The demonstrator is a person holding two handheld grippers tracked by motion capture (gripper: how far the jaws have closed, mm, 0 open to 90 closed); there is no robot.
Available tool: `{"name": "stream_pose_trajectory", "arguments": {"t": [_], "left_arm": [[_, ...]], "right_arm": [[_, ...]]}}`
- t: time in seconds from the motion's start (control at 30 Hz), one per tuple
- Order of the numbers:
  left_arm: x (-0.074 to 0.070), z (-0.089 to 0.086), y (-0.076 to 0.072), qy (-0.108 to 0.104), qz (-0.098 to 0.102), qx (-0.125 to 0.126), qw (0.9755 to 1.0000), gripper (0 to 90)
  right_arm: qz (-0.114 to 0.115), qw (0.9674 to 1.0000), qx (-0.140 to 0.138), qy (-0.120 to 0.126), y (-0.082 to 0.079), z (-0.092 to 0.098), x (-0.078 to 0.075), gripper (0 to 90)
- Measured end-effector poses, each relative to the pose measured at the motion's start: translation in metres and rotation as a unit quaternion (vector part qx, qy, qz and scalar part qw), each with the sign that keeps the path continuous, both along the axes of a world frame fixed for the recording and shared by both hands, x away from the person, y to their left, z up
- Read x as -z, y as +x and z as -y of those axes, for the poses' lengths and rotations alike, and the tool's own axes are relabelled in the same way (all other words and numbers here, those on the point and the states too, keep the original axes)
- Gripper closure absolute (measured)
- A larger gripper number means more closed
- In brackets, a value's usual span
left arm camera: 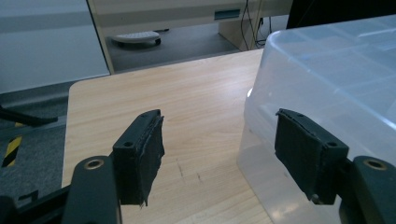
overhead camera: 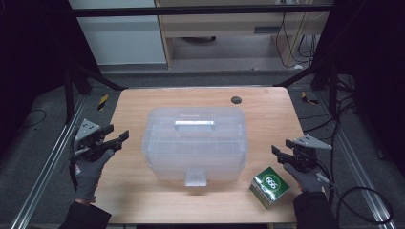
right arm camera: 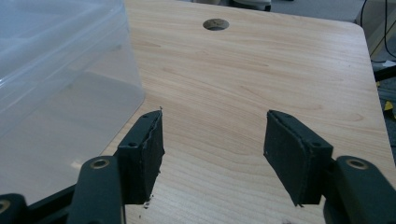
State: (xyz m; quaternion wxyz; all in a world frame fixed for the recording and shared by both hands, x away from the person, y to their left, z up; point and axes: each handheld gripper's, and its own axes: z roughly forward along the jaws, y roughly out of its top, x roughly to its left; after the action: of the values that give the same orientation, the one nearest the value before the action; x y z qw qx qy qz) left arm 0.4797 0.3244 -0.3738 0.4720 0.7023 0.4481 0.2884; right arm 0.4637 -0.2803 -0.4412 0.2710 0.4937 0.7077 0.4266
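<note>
A clear plastic box (overhead camera: 195, 143) sits mid-tabletop (overhead camera: 138, 191), a green carton (overhead camera: 270, 186) near its right front corner. The left tool (overhead camera: 120, 137) and right tool (overhead camera: 281, 151) flank the box, both spread and empty.

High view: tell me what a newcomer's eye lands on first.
The big clear plastic box with its lid on, in the middle of the wooden table. Next, the small green carton at the near right corner, just beside the right tongs. The left tongs hang open, left of the box.

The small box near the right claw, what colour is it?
Green with white markings, clearest in the high view.
</note>
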Motion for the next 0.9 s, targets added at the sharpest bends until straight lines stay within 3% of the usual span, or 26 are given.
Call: {"name": "stream_pose_trajectory", "arguments": {"t": [0.1,0.4,0.57,0.9], "left_arm": [[-0.013,0.002,0.000,-0.002,0.015,0.008,0.9998,30.8],[-0.034,0.007,-0.001,0.008,0.034,0.019,0.9992,30.4],[-0.049,0.014,-0.001,0.024,0.044,0.028,0.9983,30.7],[-0.068,0.035,0.001,0.055,0.054,0.057,0.9954,30.4]], "right_arm": [[0.008,1.0000,0.003,-0.003,-0.001,0.000,-0.001,35.7],[0.005,0.9999,0.008,-0.009,0.000,0.000,0.001,36.3],[0.005,0.9997,0.009,-0.022,0.001,-0.001,0.003,41.8],[-0.009,0.9998,0.001,-0.020,0.001,-0.003,0.004,52.4]]}}
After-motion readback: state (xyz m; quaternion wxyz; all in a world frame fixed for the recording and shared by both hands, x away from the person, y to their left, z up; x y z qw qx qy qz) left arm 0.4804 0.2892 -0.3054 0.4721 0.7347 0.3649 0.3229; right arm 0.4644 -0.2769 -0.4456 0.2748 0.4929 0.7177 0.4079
